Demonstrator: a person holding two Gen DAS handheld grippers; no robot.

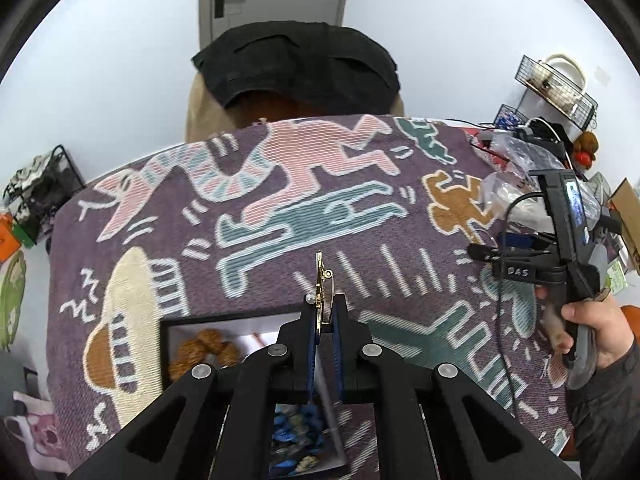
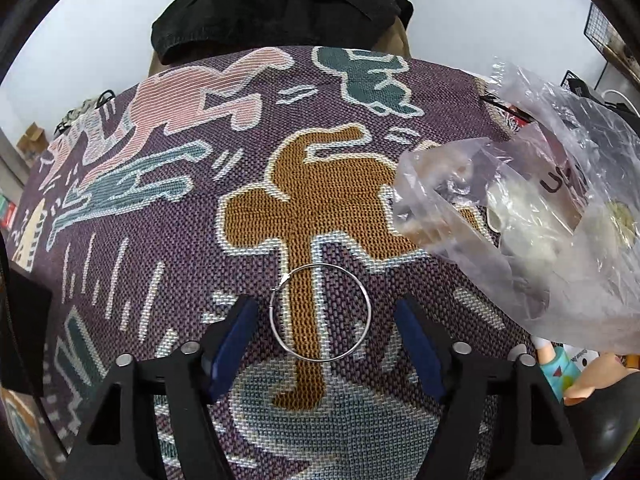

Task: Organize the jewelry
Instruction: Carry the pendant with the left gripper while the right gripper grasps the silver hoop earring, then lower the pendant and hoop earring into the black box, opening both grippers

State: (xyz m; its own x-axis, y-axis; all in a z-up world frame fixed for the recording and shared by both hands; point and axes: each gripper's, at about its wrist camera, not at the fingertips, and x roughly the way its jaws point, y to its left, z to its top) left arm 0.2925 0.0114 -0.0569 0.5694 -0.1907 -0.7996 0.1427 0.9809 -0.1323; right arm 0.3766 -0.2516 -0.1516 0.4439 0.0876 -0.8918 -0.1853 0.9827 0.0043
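In the left wrist view my left gripper (image 1: 326, 305) is shut on a gold clip-like jewel (image 1: 319, 276) with a small pearl, which stands on edge above the fingertips. Below it lies a black-framed jewelry tray (image 1: 224, 317) with brown-gold pieces (image 1: 200, 350) and blue pieces (image 1: 296, 436). In the right wrist view my right gripper (image 2: 324, 308) hangs open over the purple patterned cloth (image 2: 160, 240). A thin silver hoop (image 2: 369, 312) lies flat on the cloth between its blue pads (image 2: 232, 340), touching neither. A hand (image 1: 592, 320) grips the right tool's handle.
Crumpled clear plastic bags (image 2: 540, 220) with small items sit close to the right of the hoop. A chair with a black garment (image 1: 296, 64) stands behind the table. Wire baskets (image 1: 556, 88) and clutter fill the far right; a small figurine (image 2: 560, 360) lies near the right finger.
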